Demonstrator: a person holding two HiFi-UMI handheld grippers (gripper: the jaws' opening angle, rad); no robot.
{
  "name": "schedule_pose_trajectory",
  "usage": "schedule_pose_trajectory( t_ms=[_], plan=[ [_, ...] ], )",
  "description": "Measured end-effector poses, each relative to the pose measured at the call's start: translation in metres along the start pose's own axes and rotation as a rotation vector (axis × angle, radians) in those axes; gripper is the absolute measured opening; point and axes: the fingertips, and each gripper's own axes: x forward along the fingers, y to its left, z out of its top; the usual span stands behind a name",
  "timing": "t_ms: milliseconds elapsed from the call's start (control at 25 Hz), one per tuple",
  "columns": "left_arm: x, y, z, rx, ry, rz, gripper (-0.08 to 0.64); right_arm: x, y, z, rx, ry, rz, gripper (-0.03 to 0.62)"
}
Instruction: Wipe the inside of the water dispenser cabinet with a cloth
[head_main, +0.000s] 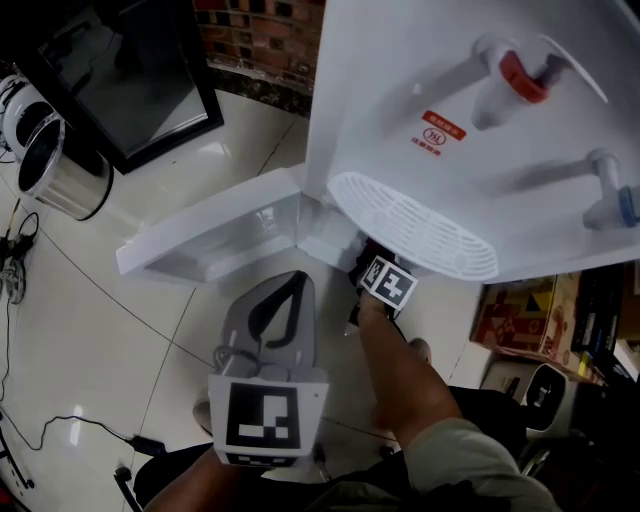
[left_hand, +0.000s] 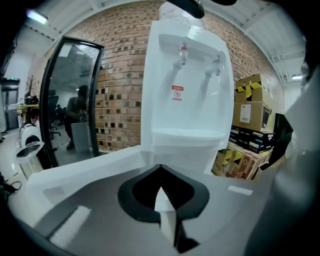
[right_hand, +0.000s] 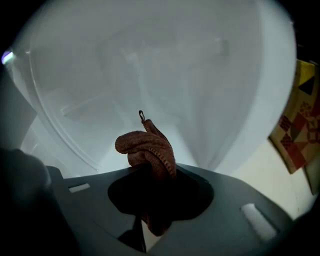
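Right tool (right_hand: 150, 170) clamps the bunched cloth (right_hand: 147, 145) at the water dispenser (head_main: 420, 100) cabinet (right_hand: 150, 60); hard pressing may pull the cloth free. Left tool (left_hand: 161, 172) closed, empty.

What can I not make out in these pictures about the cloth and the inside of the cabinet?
- Head view: the drip tray hides the cabinet's inside and the jaws of the right gripper.
- Right gripper view: the cabinet wall is washed out white, so whether the cloth touches it is unclear.
- Head view: the print on the red label is too small to read.
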Motion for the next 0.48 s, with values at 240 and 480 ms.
schedule_pose_trajectory(
  t_ms=[240,480],
  plan=[
    [-0.008,-0.021,0.002,0.027,-0.01,-0.028,0.0,-0.017,-0.047,-0.01,0.135,-0.027,-0.076,0.1],
    [-0.013,-0.032,-0.008,0.043,0.008,-0.031,0.0,-0.019,-0.057,-0.013,0.144,-0.013,-0.057,0.101]
  ],
)
